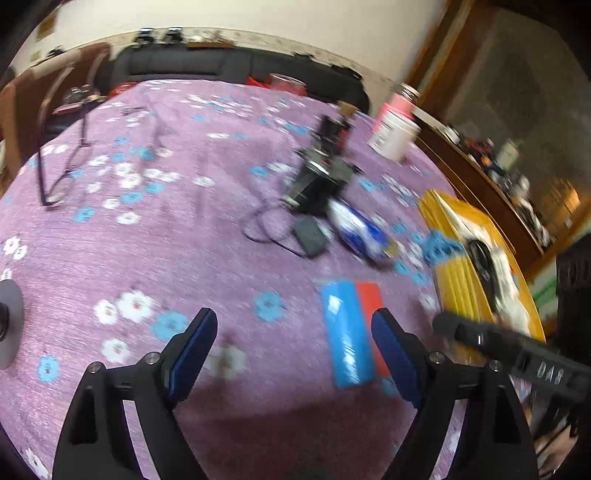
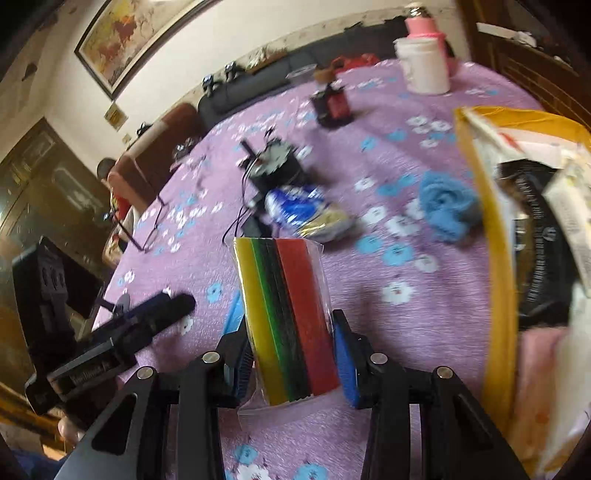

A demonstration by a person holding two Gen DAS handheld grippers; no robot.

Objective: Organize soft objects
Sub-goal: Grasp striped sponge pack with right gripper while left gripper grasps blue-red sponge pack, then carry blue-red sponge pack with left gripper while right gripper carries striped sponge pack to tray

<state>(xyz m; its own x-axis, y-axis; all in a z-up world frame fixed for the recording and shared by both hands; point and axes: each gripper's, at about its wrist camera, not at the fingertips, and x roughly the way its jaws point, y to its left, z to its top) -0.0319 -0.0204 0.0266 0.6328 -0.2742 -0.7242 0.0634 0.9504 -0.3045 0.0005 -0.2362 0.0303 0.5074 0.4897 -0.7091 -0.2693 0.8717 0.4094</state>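
In the right wrist view my right gripper (image 2: 291,332) is shut on a clear-wrapped pack of yellow, green, black and red strips (image 2: 284,288), both blue pads pressing its sides above the purple floral tablecloth (image 2: 388,350). A crumpled blue towel (image 2: 447,206) lies beside a yellow basket (image 2: 498,258) at the right, which holds papers and a dark round thing. My left gripper (image 1: 294,317) is open over the cloth with nothing between its fingers. A flat blue and red pack (image 1: 349,332) lies just inside its right finger. The towel (image 1: 441,249) and the basket (image 1: 454,258) show at the right.
A blue-white crumpled packet (image 2: 295,206), black devices with a cable (image 2: 273,166), glasses (image 1: 62,177), a white jar (image 2: 424,66) and a pink bottle (image 2: 424,26) lie on the table. A dark sofa (image 1: 221,66) stands behind, a wooden cabinet (image 1: 498,177) to the right.
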